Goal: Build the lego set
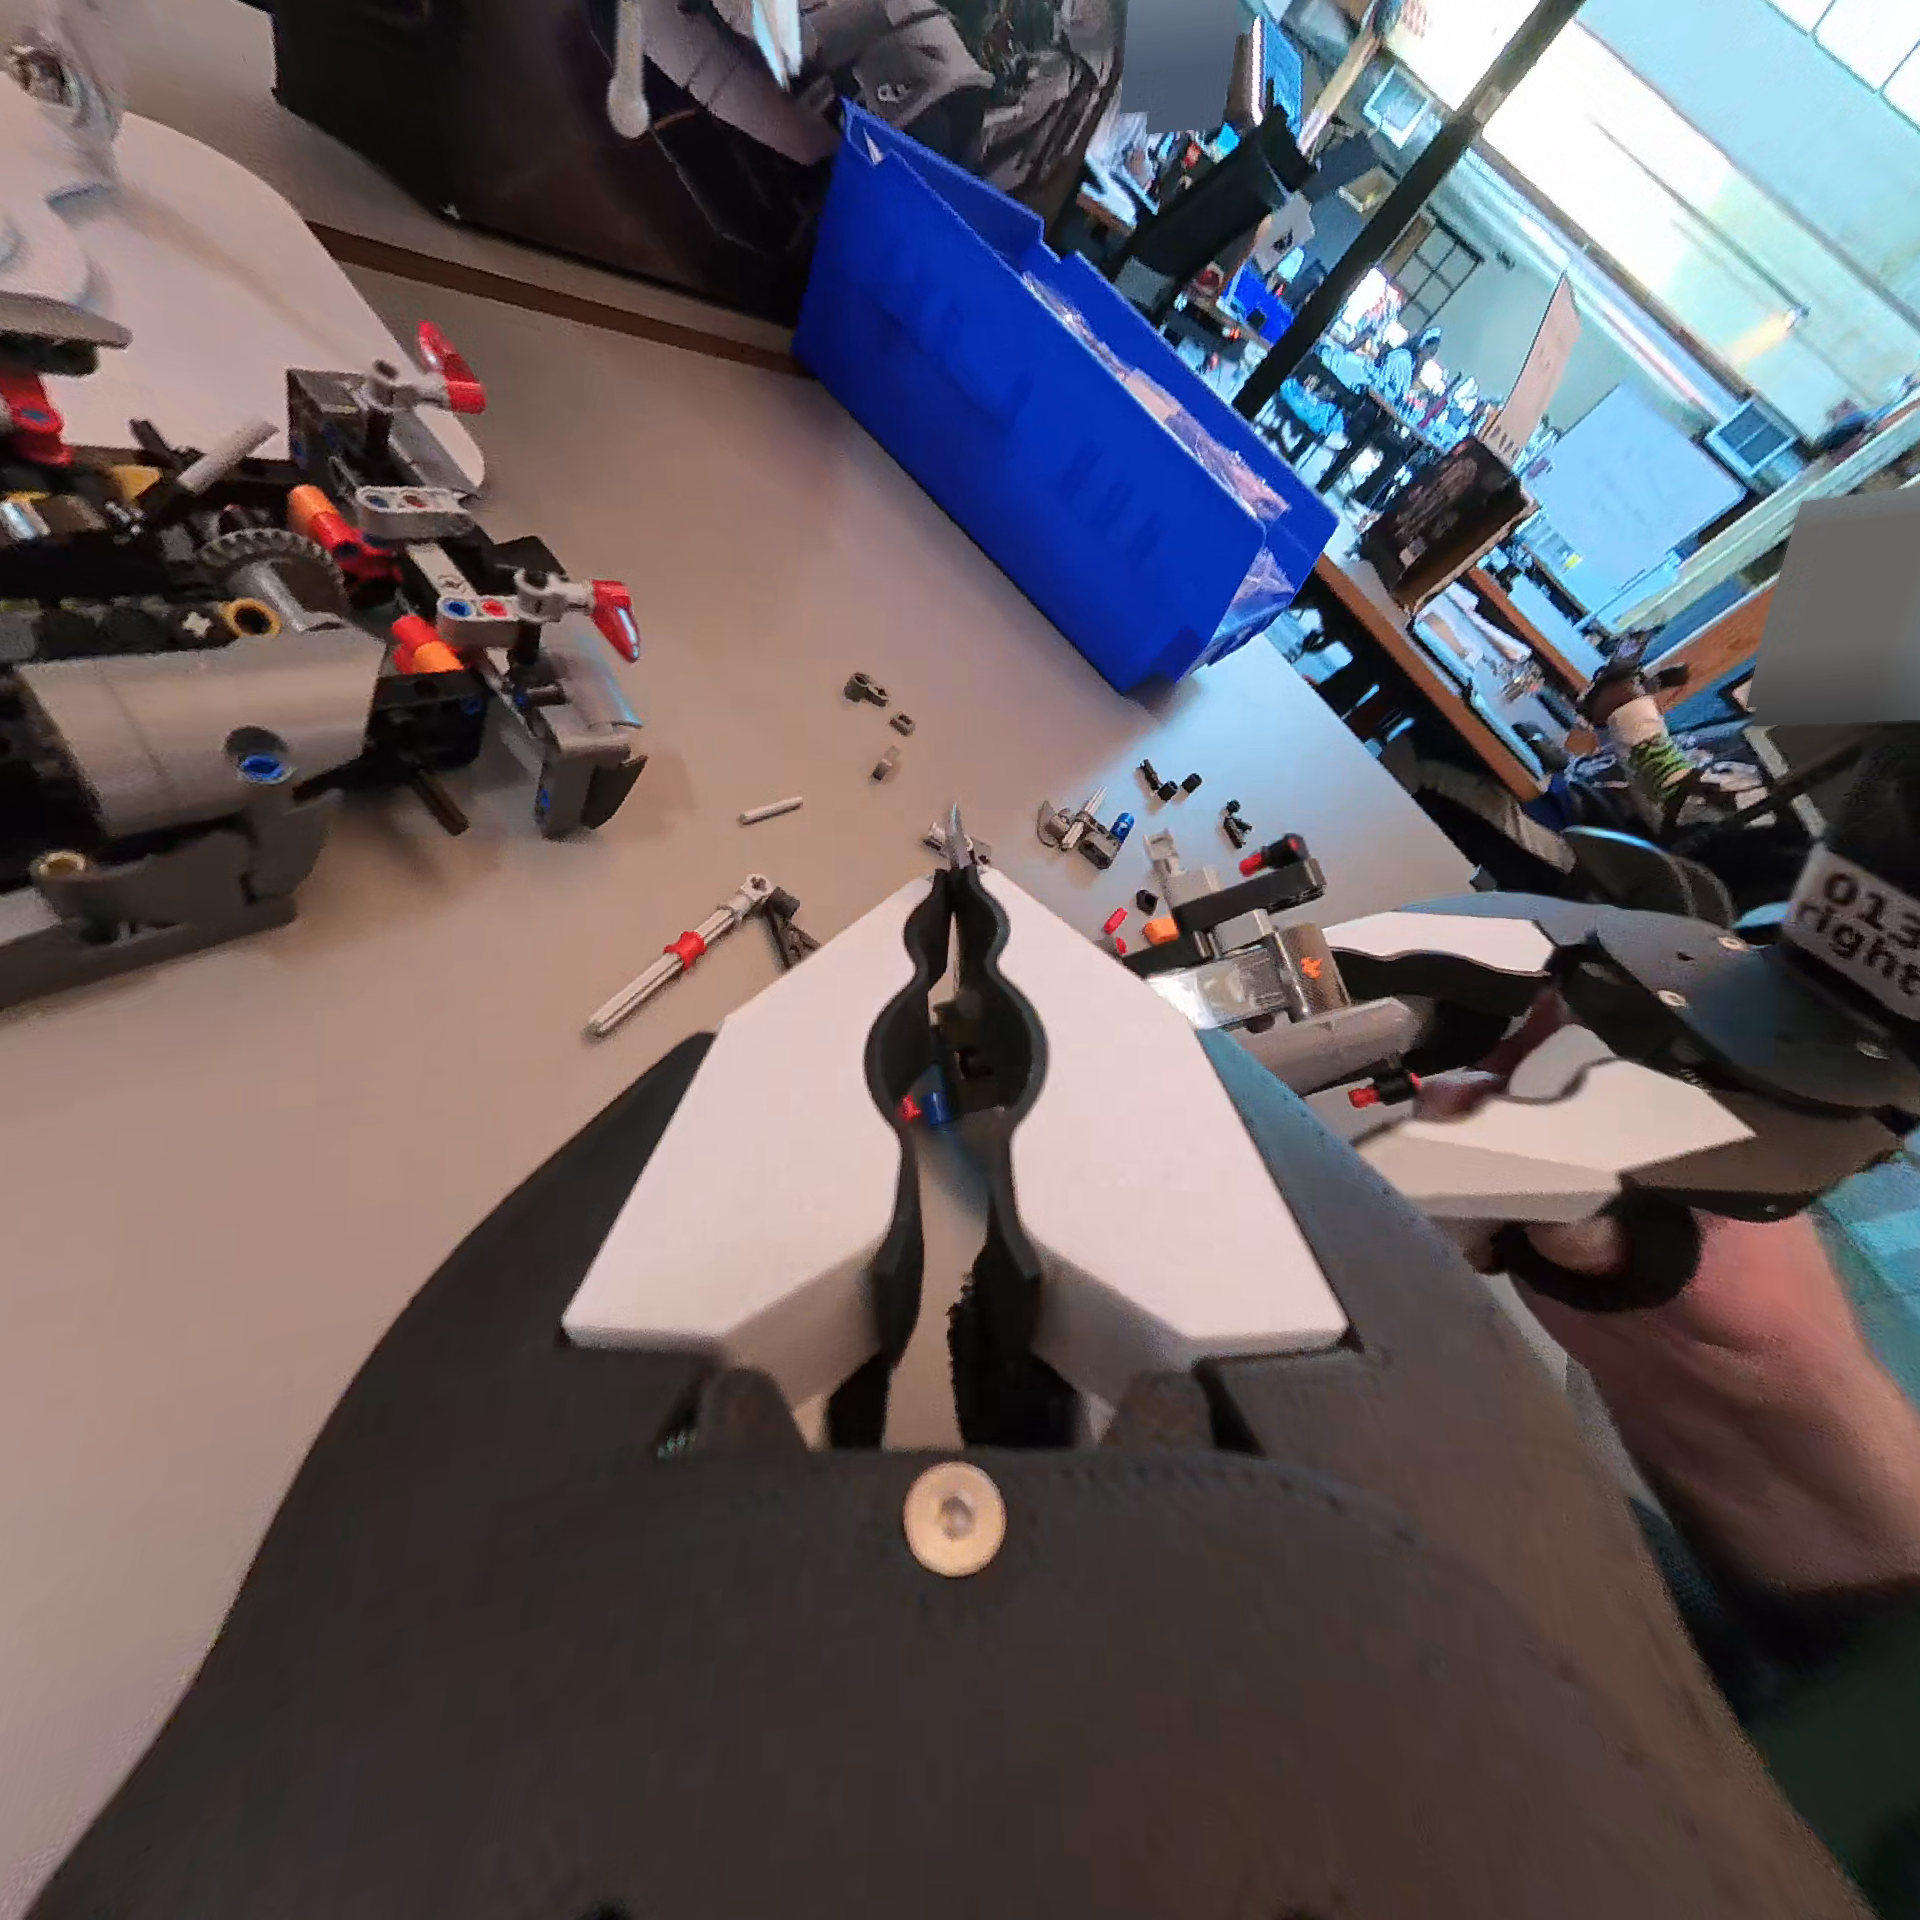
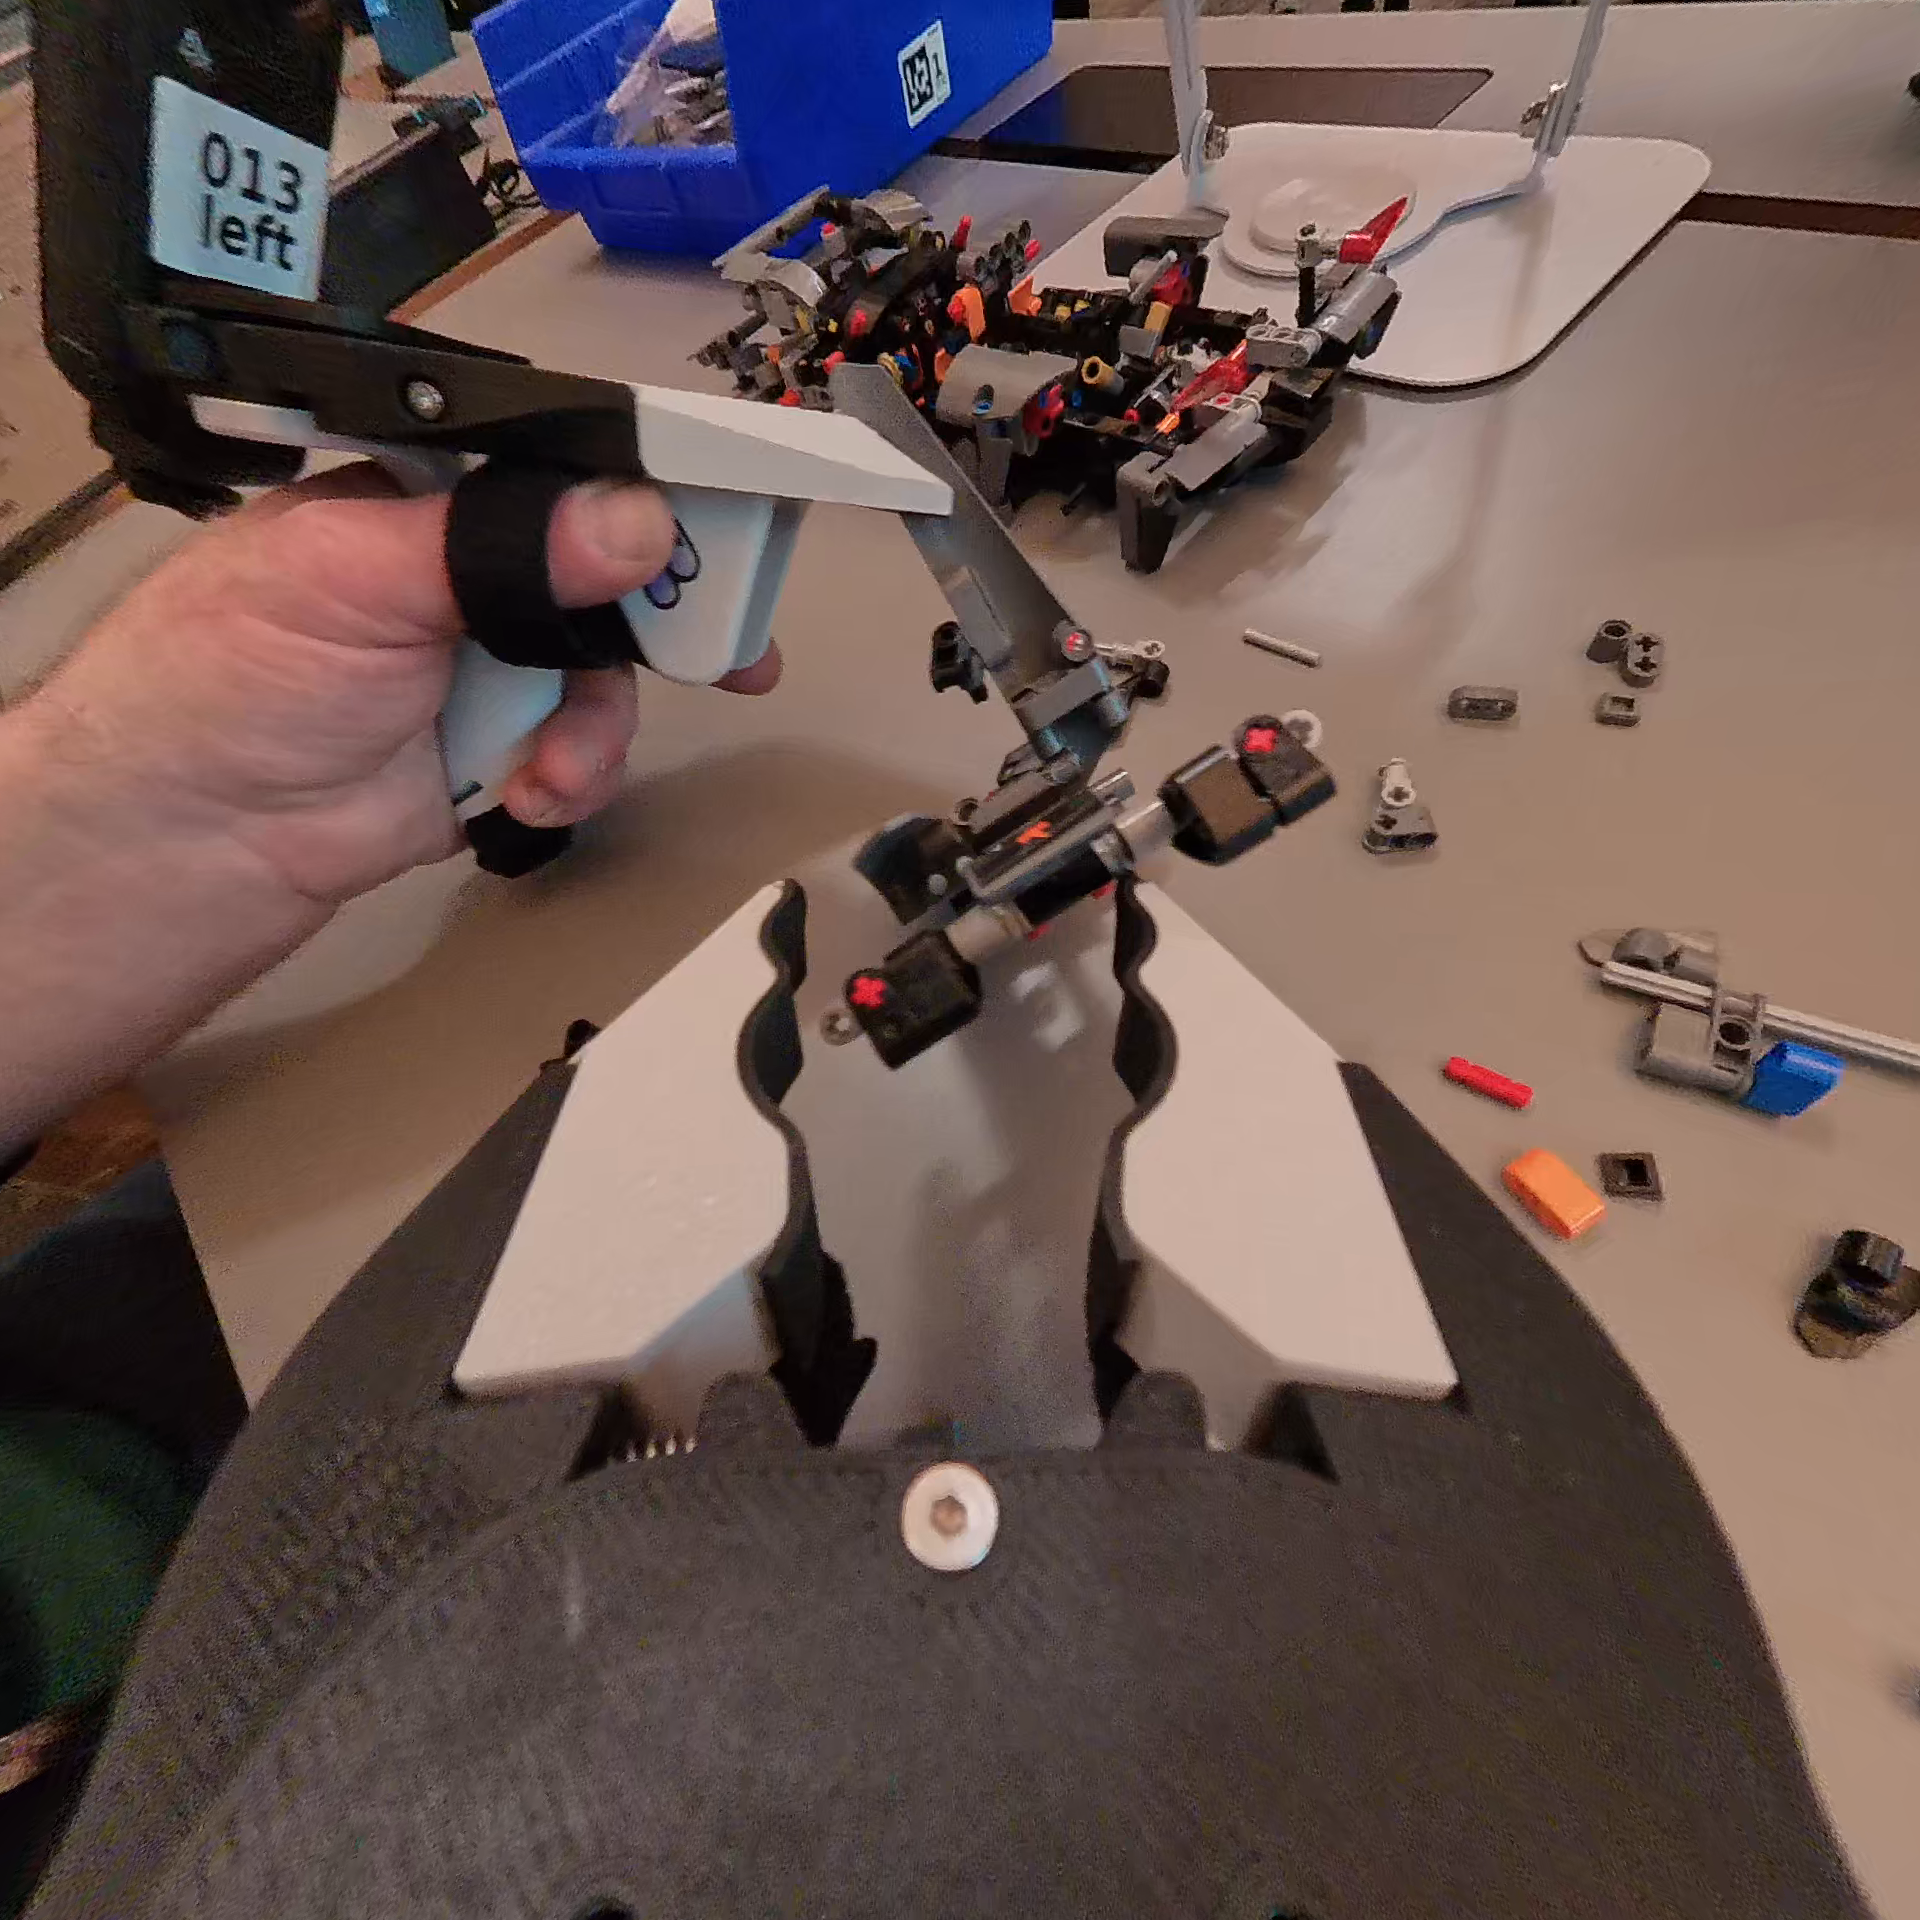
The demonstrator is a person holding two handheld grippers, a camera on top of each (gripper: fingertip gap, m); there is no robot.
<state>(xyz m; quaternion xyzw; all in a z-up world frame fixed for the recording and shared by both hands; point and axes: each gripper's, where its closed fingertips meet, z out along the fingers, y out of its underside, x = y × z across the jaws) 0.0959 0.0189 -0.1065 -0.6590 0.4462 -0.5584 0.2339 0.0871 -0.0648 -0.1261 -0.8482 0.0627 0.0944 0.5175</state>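
left gripper clamped on grey panel, holding it onto the subassembly that sits between the right gripper's half-open jaws, contact unclear

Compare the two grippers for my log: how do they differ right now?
The left gripper is shut on a thin grey panel piece; the right gripper stands wide open.
The left gripper holds its piece up off the table; nothing is clamped by the right gripper, though a small black-and-grey assembly sits at its tips, at the panel piece's lower end.
Both have white fingers with black wavy pads and are hand-held.
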